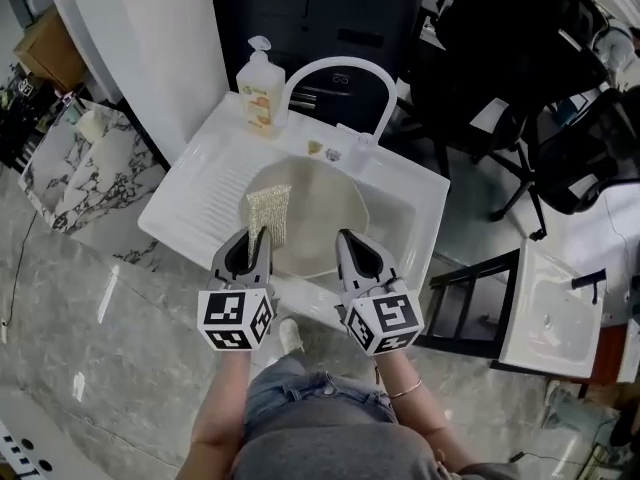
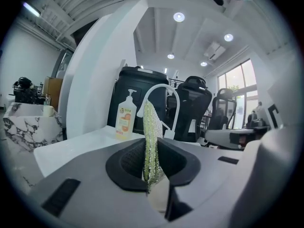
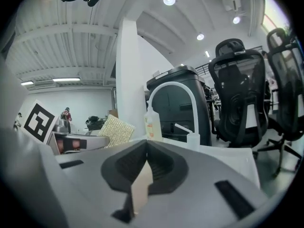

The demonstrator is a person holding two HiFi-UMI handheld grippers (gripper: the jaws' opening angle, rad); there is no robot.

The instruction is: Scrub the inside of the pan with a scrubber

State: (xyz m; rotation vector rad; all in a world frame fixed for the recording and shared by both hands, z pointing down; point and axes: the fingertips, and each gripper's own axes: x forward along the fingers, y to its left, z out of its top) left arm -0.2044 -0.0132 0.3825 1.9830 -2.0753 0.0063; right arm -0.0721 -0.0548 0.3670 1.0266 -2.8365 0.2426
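Left gripper (image 2: 153, 177): jaws closed on the scrubber (image 2: 150, 141), which stands on edge between the pads and projects forward past the tips. Right gripper (image 3: 144, 161): jaws fully together, with nothing between them. In the head view the two grippers are side by side and near each other, with the right gripper level with the left and not touching it.

Directly ahead of both jaw sets lies the pan (image 1: 325, 213), a pale round vessel resting in the basin of the white sink (image 1: 200, 173). The scrubber overlies the pan's left portion; contact with the pan surface cannot be confirmed. The right gripper's tips are at the pan's near rim.

Beyond the pan, the arched white faucet (image 1: 338, 68) rises from the sink's far edge. Left of the faucet, ahead of the left gripper, a pump soap bottle (image 1: 262, 90) stands upright.
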